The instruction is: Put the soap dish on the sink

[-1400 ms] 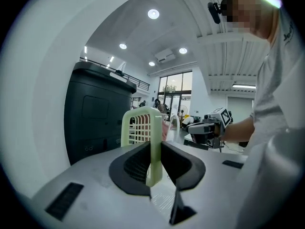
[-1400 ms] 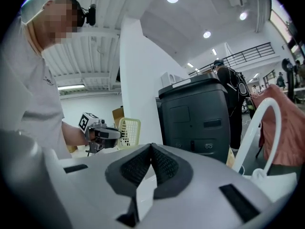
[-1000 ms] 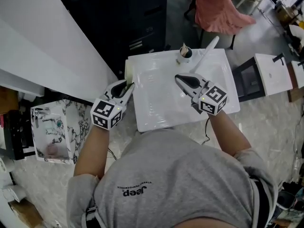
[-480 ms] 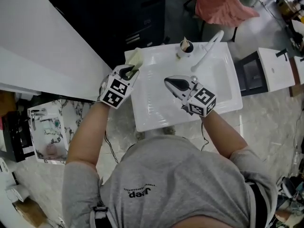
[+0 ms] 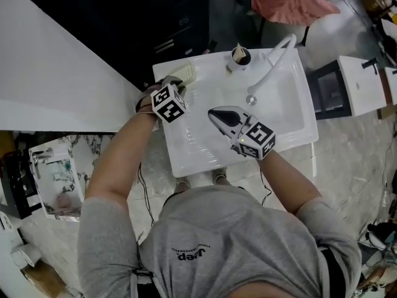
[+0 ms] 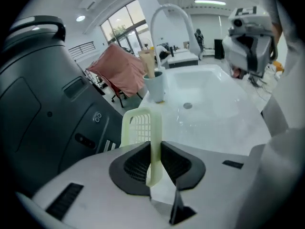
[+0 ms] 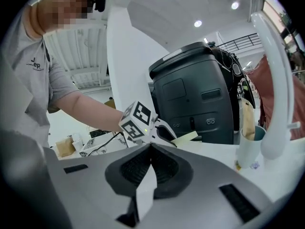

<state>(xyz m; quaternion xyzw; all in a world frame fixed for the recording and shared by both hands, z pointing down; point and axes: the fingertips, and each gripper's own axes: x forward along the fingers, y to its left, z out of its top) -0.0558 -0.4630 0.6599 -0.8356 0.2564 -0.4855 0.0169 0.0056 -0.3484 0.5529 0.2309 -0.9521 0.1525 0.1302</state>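
Note:
The soap dish (image 6: 141, 127) is a pale yellow slotted tray. My left gripper (image 6: 153, 147) is shut on its near edge and holds it edge-on. In the head view the soap dish (image 5: 185, 73) is over the back left corner of the white sink (image 5: 291, 132), with the left gripper (image 5: 173, 84) just behind it; whether it touches the ledge I cannot tell. My right gripper (image 5: 214, 112) hangs over the basin, shut, with nothing in it. The right gripper view shows its own jaws (image 7: 151, 149) together, and beyond them the left gripper (image 7: 143, 120) with the soap dish (image 7: 188, 137).
A white curved faucet (image 5: 273, 58) and a cup (image 5: 239, 57) holding a brush stand at the sink's back edge. A black cabinet (image 5: 149, 17) is behind the sink, a white counter (image 5: 56, 79) to the left. A pink-draped chair (image 5: 285, 2) stands beyond.
My left gripper has swung from the sink's left edge to its back left corner, rolling and dropping with the soap dish. The right gripper has sunk a little and drifted left over the basin.

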